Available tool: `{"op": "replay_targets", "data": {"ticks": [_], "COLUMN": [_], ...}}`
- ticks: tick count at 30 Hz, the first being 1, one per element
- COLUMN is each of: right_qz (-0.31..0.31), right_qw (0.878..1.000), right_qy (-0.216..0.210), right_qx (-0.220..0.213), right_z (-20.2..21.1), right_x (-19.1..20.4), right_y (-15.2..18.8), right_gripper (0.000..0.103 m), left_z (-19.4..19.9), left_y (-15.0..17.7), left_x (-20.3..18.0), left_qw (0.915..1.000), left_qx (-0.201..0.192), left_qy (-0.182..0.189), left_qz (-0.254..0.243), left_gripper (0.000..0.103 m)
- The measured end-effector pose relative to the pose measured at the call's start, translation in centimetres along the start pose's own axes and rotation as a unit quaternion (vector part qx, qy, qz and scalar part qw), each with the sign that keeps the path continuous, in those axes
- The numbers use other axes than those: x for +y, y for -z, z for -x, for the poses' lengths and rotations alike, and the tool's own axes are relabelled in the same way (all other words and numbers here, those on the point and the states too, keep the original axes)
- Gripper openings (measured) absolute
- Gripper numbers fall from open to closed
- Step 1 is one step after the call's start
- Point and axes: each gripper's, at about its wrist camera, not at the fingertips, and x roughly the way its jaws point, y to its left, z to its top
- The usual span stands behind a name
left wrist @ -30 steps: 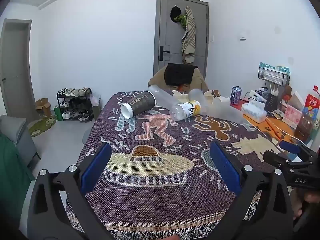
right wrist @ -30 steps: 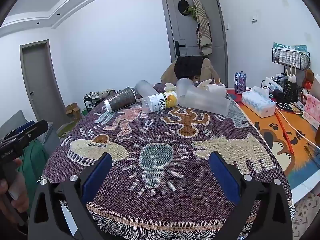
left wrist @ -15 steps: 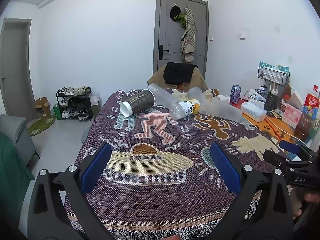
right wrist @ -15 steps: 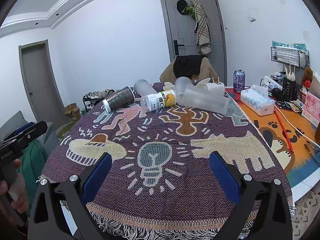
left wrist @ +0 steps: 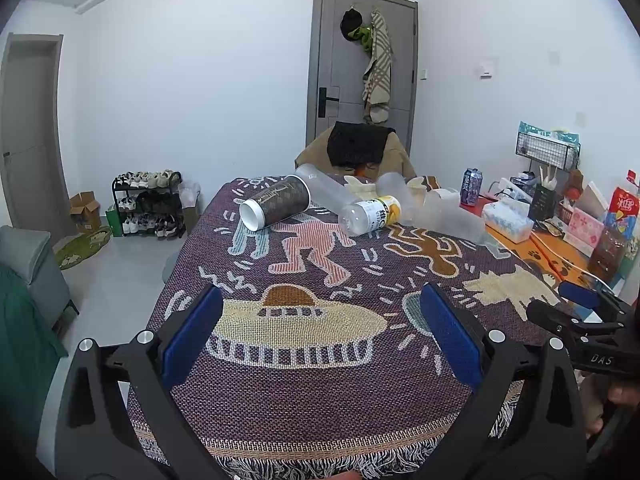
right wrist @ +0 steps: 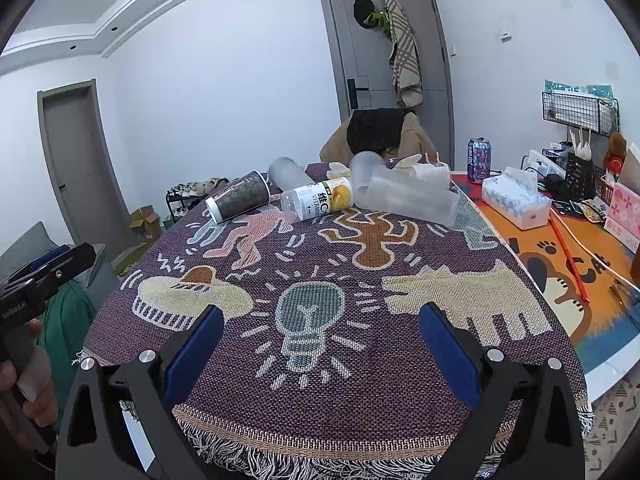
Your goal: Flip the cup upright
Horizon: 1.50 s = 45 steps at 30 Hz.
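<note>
A dark patterned paper cup [left wrist: 276, 207] with a white rim lies on its side at the far end of the table; it also shows in the right wrist view [right wrist: 239, 201]. Several clear plastic cups [right wrist: 404, 196] and a yellow-labelled bottle [right wrist: 318, 201] lie beside it. My left gripper [left wrist: 320, 334] is open and empty over the near part of the cloth. My right gripper [right wrist: 320, 340] is open and empty, also near the front edge. Both are far from the cups.
A purple patterned cloth [right wrist: 320, 280] covers the table. To the right on an orange mat [right wrist: 560, 264] are a tissue box [right wrist: 516, 202], a drink can [right wrist: 479, 160] and wire racks. A chair with a dark garment [left wrist: 356, 148] stands behind the table.
Both grippers have shifted slightly; the view has barely changed. Nothing on the table has moved.
</note>
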Motion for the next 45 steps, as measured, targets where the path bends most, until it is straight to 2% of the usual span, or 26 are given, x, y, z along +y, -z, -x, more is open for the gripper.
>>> {"op": "replay_targets", "data": {"ticks": [30, 45], "right_qz": [-0.006, -0.007], "right_qw": [1.000, 1.000], "right_qy": [0.000, 0.000], "right_qx": [0.004, 0.013], "right_z": [0.0, -1.3], "right_x": [-0.9, -1.0], "right_y": [-0.2, -1.2], "right_gripper": [0.096, 0.096], "left_z": [-0.4, -1.2], "left_y": [-0.5, -1.1], "left_x": [0.0, 0.7], "left_qw": [0.9999, 0.9998], "left_qx": [0.009, 0.011], "left_qy": [-0.005, -0.006], "left_qz": [0.007, 0.013], "left_gripper": [0.098, 0.098]}}
